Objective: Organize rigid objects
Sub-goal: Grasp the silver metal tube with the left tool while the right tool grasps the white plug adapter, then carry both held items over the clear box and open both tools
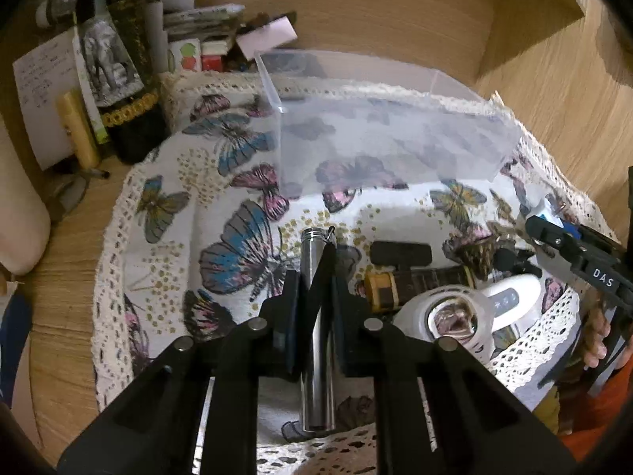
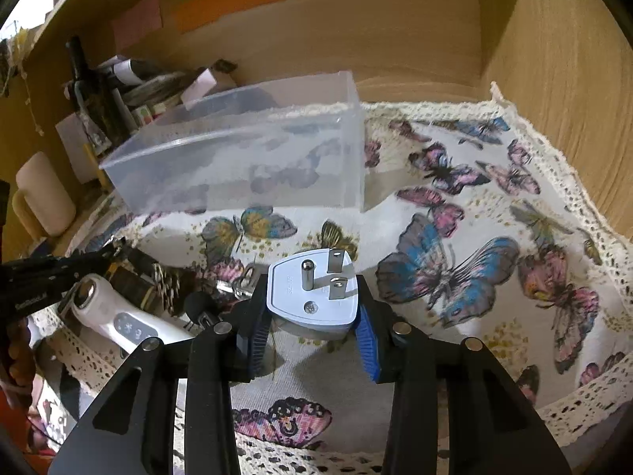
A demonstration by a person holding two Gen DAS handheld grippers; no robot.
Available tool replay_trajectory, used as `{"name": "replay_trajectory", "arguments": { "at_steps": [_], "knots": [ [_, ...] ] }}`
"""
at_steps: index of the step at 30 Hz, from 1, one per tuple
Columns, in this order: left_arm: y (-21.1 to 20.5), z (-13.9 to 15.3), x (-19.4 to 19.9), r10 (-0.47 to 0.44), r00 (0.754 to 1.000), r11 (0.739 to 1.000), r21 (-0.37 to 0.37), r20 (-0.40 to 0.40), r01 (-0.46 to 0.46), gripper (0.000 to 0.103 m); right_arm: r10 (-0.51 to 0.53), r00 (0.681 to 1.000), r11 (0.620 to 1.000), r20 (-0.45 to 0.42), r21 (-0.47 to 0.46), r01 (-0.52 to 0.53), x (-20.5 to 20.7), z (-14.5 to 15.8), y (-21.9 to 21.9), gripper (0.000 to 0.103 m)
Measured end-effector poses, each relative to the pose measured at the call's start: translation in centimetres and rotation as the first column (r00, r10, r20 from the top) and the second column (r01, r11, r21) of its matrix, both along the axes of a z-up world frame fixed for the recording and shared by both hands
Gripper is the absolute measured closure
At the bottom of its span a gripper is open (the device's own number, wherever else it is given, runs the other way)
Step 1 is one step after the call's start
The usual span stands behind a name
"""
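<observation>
My left gripper (image 1: 314,281) is shut on a shiny metal cylinder (image 1: 316,336) that lies lengthwise between its fingers, just above the butterfly cloth (image 1: 178,213). My right gripper (image 2: 312,301) is shut on a white three-pin plug adapter (image 2: 312,293), pins up, held above the cloth. A clear plastic bin (image 1: 379,130) stands open on the cloth ahead; in the right wrist view the bin (image 2: 245,162) is ahead and to the left. The right gripper also shows at the right edge of the left wrist view (image 1: 554,233).
On the cloth between the grippers lie a white handheld device (image 1: 467,308), a brown patterned tube (image 1: 419,285) and a black block (image 1: 399,253). Bottles, papers and boxes (image 1: 118,59) crowd the back left. A cream mug (image 2: 43,194) stands left. Wooden walls close the back and right.
</observation>
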State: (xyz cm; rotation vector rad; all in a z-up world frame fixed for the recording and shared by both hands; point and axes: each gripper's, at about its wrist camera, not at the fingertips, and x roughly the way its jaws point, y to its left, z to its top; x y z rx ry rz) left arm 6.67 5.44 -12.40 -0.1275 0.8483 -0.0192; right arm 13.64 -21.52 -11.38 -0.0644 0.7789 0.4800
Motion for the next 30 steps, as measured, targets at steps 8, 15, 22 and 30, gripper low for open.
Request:
{"name": "replay_trajectory", "arguments": {
  "at_steps": [8,15,22,30],
  "knots": [
    [0.4,4.7,-1.0,0.016,0.991,1.0,0.003,0.136,-0.016,0.088,-0.007,0.993,1.0,0.12,0.017,0.005,-0.2,3.9,-0.5,0.068],
    [0.4,9.1,-0.2,0.014,0.969,1.0,0.021,0.245,-0.02,0.088,0.01,0.969,0.999,0.247,0.043,-0.021,0.1,8.3,0.3,0.068],
    [0.6,11.6,2.7,0.011,0.96,1.0,0.022,0.28,-0.018,0.088,0.044,0.952,0.997,0.302,0.047,-0.061,1.7,10.9,2.1,0.068],
    [0.1,11.7,7.3,-0.016,0.97,0.999,0.037,0.245,0.007,0.088,0.076,0.957,0.996,0.28,0.028,-0.087,5.4,11.5,4.7,0.068]
  ]
}}
